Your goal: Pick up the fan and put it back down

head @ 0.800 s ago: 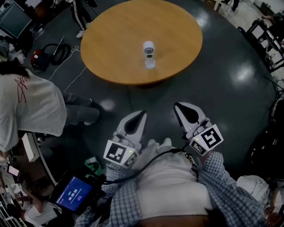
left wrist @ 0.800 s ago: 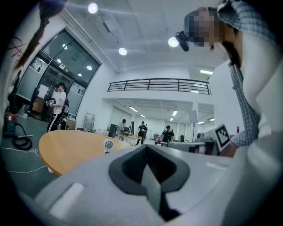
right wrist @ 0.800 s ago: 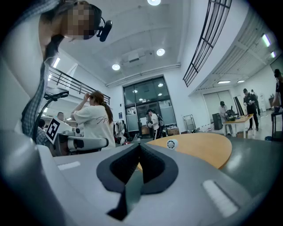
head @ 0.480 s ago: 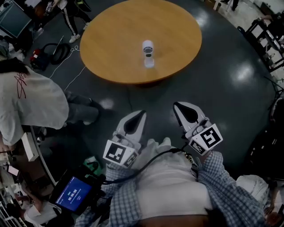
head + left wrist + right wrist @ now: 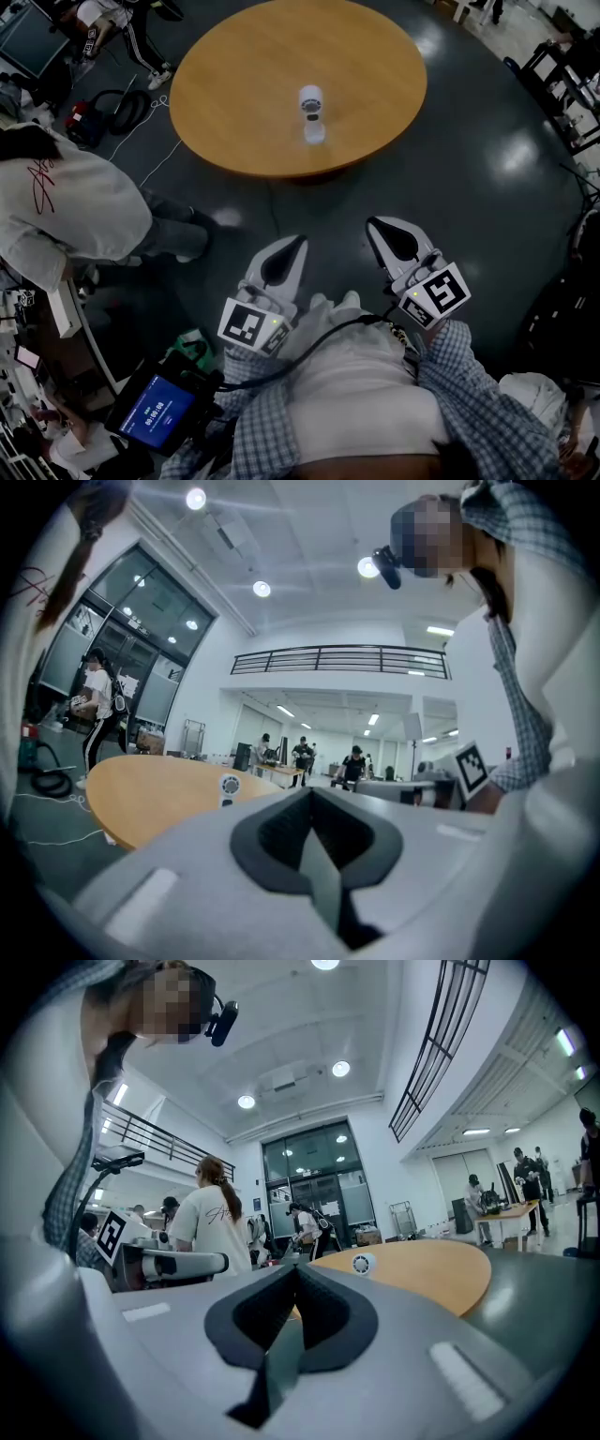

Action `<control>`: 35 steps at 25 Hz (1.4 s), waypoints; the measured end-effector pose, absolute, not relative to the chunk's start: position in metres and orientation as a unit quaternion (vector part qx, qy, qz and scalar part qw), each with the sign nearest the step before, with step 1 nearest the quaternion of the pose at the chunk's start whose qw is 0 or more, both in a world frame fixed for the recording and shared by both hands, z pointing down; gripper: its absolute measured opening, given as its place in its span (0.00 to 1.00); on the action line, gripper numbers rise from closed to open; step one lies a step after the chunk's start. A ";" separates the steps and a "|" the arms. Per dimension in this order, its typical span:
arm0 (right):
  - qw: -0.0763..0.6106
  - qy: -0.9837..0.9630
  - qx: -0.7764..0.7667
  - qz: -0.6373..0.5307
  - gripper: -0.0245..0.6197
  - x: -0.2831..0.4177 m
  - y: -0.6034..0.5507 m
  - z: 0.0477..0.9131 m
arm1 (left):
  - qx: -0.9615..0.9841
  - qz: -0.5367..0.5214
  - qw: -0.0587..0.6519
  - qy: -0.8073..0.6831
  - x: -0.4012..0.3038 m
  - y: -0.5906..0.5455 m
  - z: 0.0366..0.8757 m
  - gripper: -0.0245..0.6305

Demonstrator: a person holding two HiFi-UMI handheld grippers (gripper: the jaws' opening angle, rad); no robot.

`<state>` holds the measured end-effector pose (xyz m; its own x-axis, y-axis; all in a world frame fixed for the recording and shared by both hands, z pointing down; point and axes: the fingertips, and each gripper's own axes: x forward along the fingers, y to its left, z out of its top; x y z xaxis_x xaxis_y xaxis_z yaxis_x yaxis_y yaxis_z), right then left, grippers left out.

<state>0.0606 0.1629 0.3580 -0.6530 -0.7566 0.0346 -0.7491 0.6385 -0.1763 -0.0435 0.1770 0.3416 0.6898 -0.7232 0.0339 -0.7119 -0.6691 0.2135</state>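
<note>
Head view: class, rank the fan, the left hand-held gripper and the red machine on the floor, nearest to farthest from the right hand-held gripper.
1. The left hand-held gripper, just to the left of the right hand-held gripper.
2. The fan, ahead on the round table.
3. The red machine, on the floor beyond the table's left edge.

Your head view runs dim and underexposed: the dark floor [image 5: 487, 216] throws back pale glare at 1, 2 and 9 o'clock, and the round surface [image 5: 244, 84] is the brightest patch, with lines bowing toward the edges. Your gripper views are brighter, lit by round ceiling lights [image 5: 196, 498] burning white near 11 and 12 o'clock. A black fisheye ring crops their corners, and your left gripper [image 5: 312, 797] and right gripper [image 5: 295, 1271] loom soft, out of focus.
</note>
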 end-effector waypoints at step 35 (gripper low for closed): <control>-0.002 0.926 -0.372 -0.062 0.12 0.044 -0.002 0.387 | 0.917 0.000 0.052 -0.394 -0.060 0.011 0.345 0.04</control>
